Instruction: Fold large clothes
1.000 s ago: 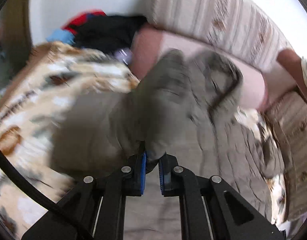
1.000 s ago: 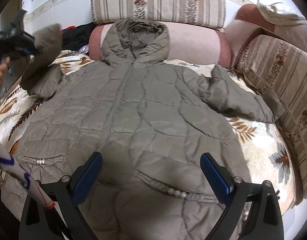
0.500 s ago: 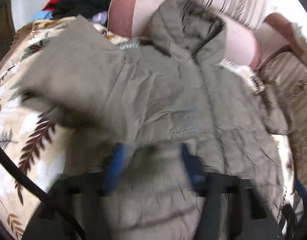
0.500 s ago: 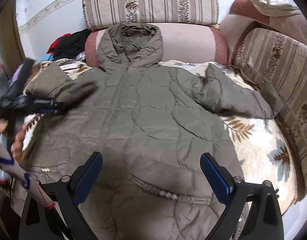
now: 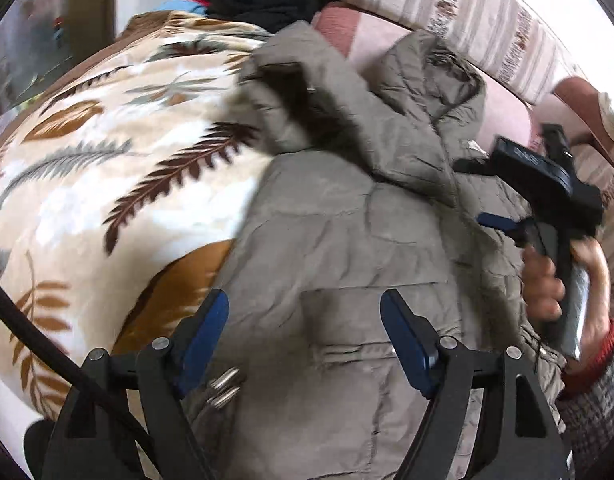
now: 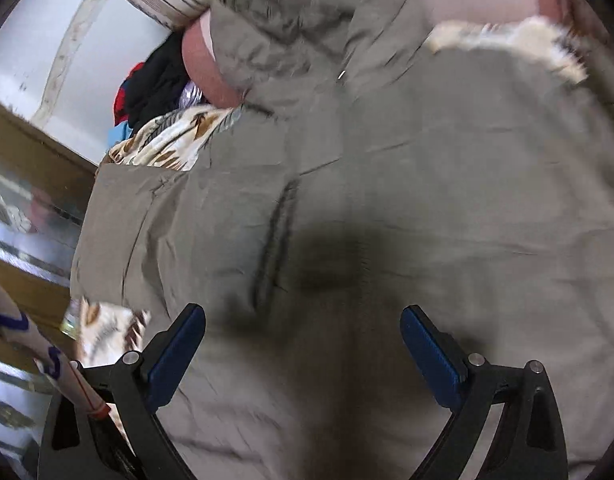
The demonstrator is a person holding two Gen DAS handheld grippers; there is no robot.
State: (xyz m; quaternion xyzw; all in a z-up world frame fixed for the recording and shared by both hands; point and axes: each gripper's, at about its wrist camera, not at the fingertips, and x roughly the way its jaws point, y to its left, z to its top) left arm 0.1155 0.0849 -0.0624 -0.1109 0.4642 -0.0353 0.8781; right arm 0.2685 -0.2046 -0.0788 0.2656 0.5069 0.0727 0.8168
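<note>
Left sleeve (image 5: 303,92) laid over coat (image 5: 347,240); right sleeve, body folds left. Both grippers' (image 5: 305,344) (image 6: 303,354) fingers apart, empty.

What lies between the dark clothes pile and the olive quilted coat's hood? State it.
In the left wrist view, a pink bolster cushion lies between the dark clothes pile and the hood.

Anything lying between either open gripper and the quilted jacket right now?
Nothing visible. The left gripper is open just above the olive quilted jacket near its pocket, and the right gripper is open over the jacket's body, bare fabric directly ahead of both. The pile of clothes sits apart by the sofa back.
</note>
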